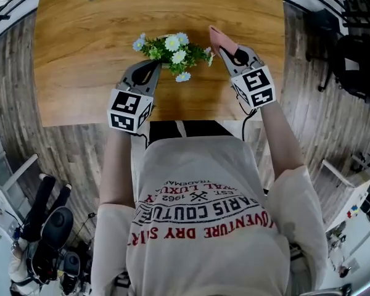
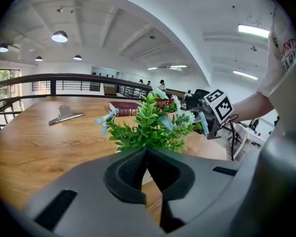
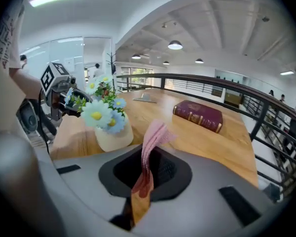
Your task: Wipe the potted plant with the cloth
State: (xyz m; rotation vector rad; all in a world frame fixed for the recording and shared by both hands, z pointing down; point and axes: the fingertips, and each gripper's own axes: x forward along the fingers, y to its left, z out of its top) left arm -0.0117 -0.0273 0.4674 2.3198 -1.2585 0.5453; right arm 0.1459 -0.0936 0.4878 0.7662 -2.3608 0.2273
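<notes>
The potted plant (image 1: 172,51), green leaves with white and blue flowers in a cream pot, stands near the table's front edge. My left gripper (image 1: 152,66) is shut and empty, its tips against the plant's left side; in the left gripper view the shut tips (image 2: 147,151) sit right in front of the foliage (image 2: 150,127). My right gripper (image 1: 227,48) is just right of the plant, shut on a pink cloth (image 1: 218,37). In the right gripper view the cloth (image 3: 153,137) sticks up from the jaws, with the pot (image 3: 113,136) to its left.
The wooden table (image 1: 80,60) has a dark red book (image 3: 198,115) and a metal clip (image 2: 65,115) farther back. A railing (image 3: 227,90) runs beyond the table. The person's body is close against the front edge.
</notes>
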